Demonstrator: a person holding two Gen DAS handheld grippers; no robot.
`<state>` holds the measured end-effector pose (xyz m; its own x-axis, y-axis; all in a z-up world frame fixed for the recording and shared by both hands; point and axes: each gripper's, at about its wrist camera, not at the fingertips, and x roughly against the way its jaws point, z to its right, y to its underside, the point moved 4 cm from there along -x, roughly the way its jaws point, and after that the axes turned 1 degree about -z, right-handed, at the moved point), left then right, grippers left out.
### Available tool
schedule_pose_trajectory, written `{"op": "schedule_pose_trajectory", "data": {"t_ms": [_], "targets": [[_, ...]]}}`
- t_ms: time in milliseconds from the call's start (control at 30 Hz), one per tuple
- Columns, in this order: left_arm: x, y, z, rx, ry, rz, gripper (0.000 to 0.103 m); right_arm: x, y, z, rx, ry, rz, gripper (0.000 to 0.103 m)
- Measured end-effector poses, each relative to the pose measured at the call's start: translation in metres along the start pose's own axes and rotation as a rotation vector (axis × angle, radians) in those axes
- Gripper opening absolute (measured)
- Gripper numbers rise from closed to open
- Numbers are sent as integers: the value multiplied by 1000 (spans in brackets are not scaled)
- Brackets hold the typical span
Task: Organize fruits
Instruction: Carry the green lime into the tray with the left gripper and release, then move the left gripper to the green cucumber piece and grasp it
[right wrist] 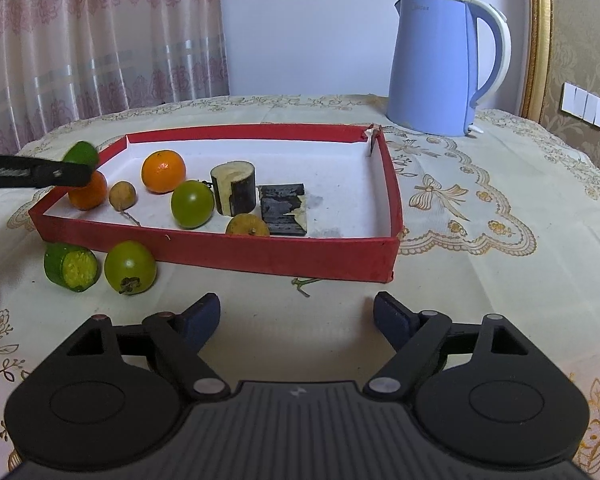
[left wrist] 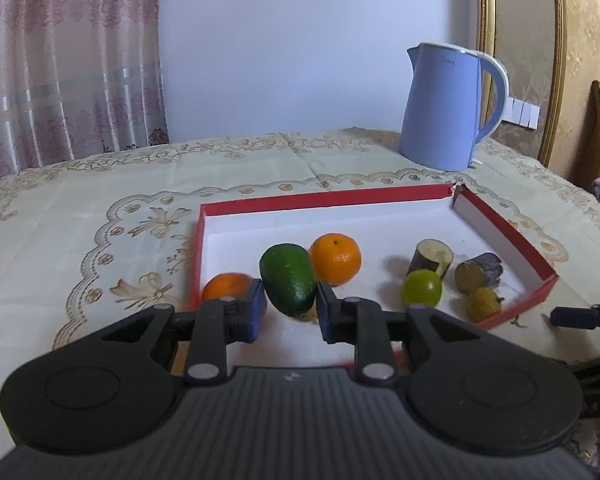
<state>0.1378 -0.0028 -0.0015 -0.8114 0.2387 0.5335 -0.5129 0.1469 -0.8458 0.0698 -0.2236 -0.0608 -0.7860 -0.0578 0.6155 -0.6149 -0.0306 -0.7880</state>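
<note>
Left to right: the left gripper holds a green avocado between its blue fingers, which are closed onto the fruit's sides, the long axis running away from the camera and tilting leftward at the far end. The avocado hangs above the near-left part of the red tray, with one orange just left of it and another orange just beyond; whether it touches the tray floor cannot be told. The coming move probably turns on lowering it into the free space directly below. On the bench, outside the tray's near wall, lie a cut green piece and a green round fruit, to the near left of the right gripper. Its fingers stand wide apart, holding nothing, and it is the nearer tool to these two.
</note>
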Motion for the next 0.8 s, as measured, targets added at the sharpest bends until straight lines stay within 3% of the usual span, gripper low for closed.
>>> {"op": "schedule_pose_trajectory", "data": {"t_ms": [200,233,300,333,367,500,800], "targets": [[-22,-1,-1,-15,-23,-8,26,-1,0,-1,-1,-4,-2,86],[-22,-2,-1,-20,-26,2,31,-1,0,-1,0,-4,-3,86],[-20,-2,2,-33,-22,18,54,-1,1,-1,3,-3,-4,86],[-19,-2,2,-40,-43,32,74,-1,1,-1,3,-3,-4,86],[-16,-2,2,-49,-72,50,86,-1,1,-1,3,-4,-4,87],[2,0,0,-69,-117,92,87,-1,1,-2,5,-6,-6,88],[59,28,-11,37,-83,119,89,-2,1,-1,6,-8,-7,89]]}}
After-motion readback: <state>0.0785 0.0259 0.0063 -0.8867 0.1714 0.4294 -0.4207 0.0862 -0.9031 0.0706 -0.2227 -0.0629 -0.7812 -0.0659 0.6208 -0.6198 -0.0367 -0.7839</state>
